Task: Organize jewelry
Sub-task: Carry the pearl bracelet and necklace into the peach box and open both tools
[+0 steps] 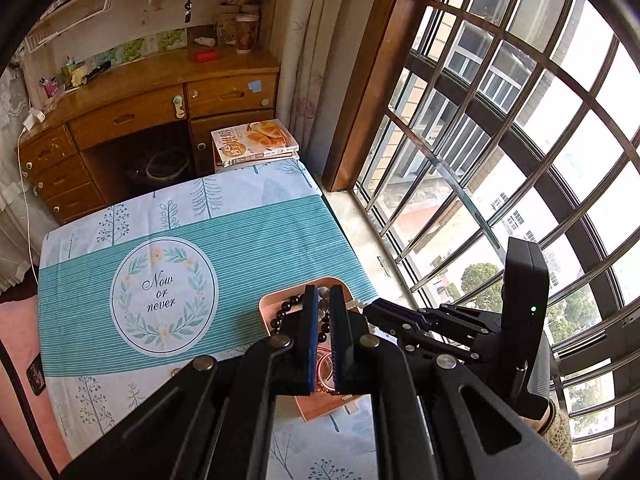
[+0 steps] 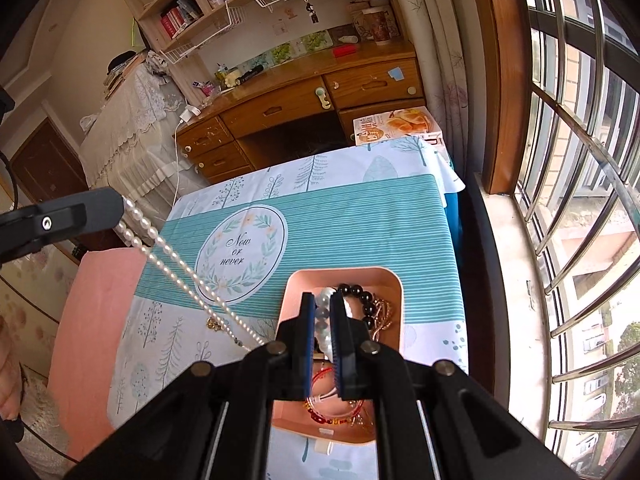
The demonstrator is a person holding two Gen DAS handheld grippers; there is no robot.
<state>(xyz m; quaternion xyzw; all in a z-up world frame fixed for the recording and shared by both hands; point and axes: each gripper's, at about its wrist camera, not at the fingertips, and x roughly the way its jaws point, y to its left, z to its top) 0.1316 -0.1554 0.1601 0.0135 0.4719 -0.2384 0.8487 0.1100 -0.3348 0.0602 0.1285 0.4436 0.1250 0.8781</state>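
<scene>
Pearl necklace (image 2: 188, 276) taut beside jewelry-filled tray (image 2: 344, 273)

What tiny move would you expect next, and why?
Probably the left gripper lifts a little higher and away from the tray. It pinches the pearl necklace, whose lower end trails across the tablecloth toward the pink tray, so the strand likely isn't free yet.

Both wrist views look steeply down, close over the shared tray (image 1: 280, 300) (image 2: 296, 284).
</scene>
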